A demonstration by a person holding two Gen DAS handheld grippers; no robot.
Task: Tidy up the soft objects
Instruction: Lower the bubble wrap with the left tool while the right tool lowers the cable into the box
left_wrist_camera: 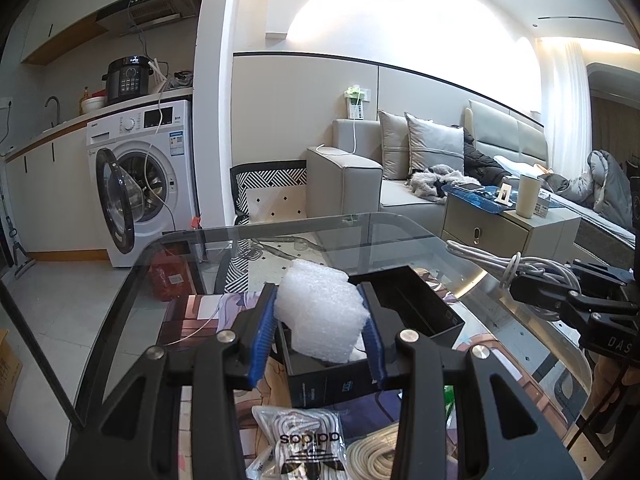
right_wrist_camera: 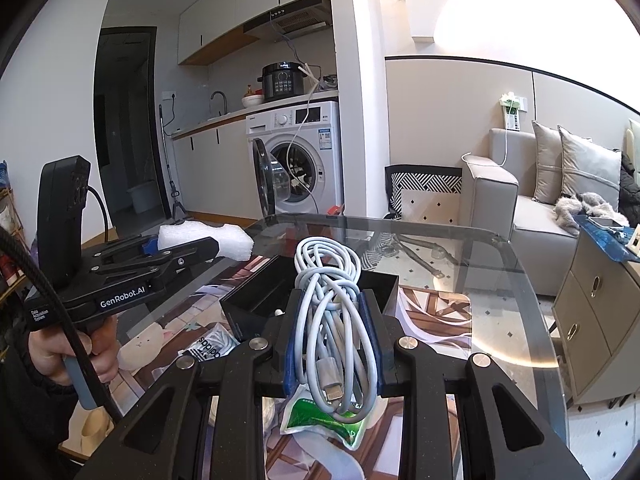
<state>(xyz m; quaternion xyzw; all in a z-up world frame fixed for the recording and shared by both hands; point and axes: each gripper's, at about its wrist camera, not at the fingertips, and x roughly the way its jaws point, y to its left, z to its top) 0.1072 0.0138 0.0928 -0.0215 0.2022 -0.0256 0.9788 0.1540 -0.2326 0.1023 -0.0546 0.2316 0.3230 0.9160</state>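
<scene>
Glass tabletop [left_wrist_camera: 400, 232] fills my view from both wrists, with a printed mat showing beneath it. Nearest my left camera lie a bag [left_wrist_camera: 304, 444] of white laces with an adidas logo and a cream cord coil [left_wrist_camera: 376, 456] beside it. Just past them my left gripper [left_wrist_camera: 320, 320] pinches a white foam block [left_wrist_camera: 320, 316] between its blue pads [left_wrist_camera: 262, 344], holding it above the near end of an open black box [left_wrist_camera: 416, 304] on the glass. From the right camera the same foam [right_wrist_camera: 208, 242] shows clamped in the left gripper, raised off the table, with the person's hand [right_wrist_camera: 68, 352] wrapped around the handle. My right gripper [right_wrist_camera: 330, 340] squeezes a bundle of white cable [right_wrist_camera: 330, 296], its blue pads [right_wrist_camera: 290, 344] pressed against either side and a Lightning plug hanging at the bottom. Below it rests a green packet [right_wrist_camera: 320, 420], and the box [right_wrist_camera: 280, 292] sits just ahead of the fingertips. In the left view that cable [left_wrist_camera: 532, 268] hangs well to the right of the box. Beyond the table stand a washer [left_wrist_camera: 144, 176] with its door open, a patterned chair [left_wrist_camera: 272, 192], and a grey sofa [left_wrist_camera: 400, 168] with cushions, then a cabinet [left_wrist_camera: 504, 228] carrying a phone and a cup.
</scene>
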